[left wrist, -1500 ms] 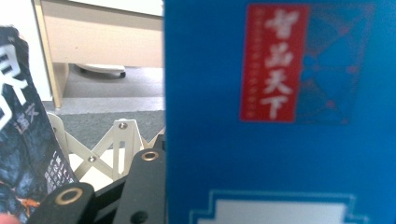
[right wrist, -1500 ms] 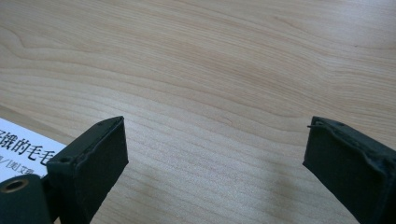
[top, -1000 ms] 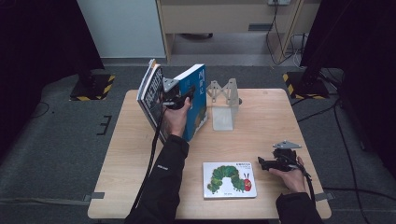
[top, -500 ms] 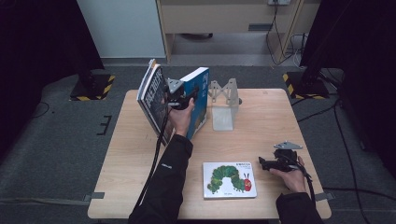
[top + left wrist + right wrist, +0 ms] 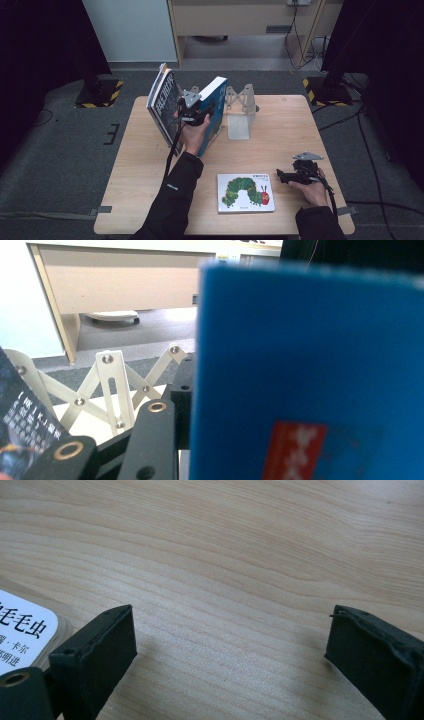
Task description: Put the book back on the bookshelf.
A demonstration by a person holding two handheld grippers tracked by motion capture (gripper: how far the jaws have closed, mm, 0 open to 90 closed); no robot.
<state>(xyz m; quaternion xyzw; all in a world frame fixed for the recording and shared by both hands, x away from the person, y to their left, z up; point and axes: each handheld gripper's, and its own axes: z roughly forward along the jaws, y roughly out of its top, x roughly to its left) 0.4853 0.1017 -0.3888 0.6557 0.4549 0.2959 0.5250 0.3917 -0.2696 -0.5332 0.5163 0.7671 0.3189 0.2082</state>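
Note:
A thick blue book stands tilted on the wooden table, and my left gripper is shut on it from its left side. In the left gripper view the blue book covers the right half, and one black finger shows beside it. A dark book leans just left of my left hand. Near the front right, my right gripper rests open on the table, pointing left at a caterpillar picture book. My right gripper has only bare wood between its jaws.
A pale metal scissor-frame book rack stands right of the blue book; in the left gripper view the rack sits just behind the finger. A corner of the picture book lies left of the right jaws. A desk stands beyond the table.
My left hand has carried the blue book slightly right, toward the rack. The right hand has stayed still.

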